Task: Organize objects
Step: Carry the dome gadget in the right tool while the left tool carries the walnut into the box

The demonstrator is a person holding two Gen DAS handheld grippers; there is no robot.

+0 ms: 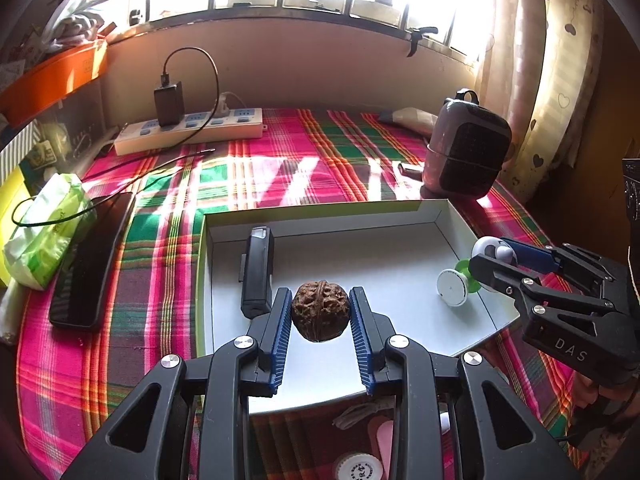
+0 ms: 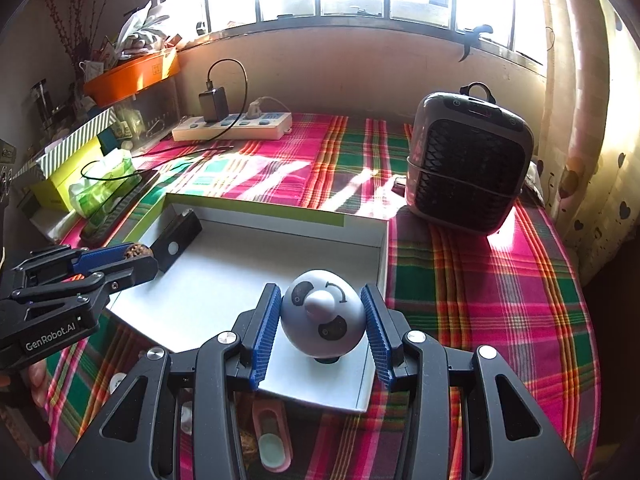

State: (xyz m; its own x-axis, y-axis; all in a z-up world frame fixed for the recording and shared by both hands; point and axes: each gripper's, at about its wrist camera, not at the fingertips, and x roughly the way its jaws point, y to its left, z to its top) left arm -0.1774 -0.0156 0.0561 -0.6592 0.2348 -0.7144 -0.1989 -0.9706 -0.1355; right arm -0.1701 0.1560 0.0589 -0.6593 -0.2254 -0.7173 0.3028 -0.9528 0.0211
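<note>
Currently left gripper (image 1: pixel 320 314) jaws clamp walnut (image 1: pixel 319 311): light, rigid, bumpy; right gripper (image 2: pixel 323 320) jaws clamp smooth round toy (image 2: pixel 322 314), slip-prone, at 3 and 9 o'clock.

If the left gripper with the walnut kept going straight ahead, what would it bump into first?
Probably the white floor of the box. The left gripper, holding the walnut, tilts down toward it. The black device lies slightly aside.
</note>
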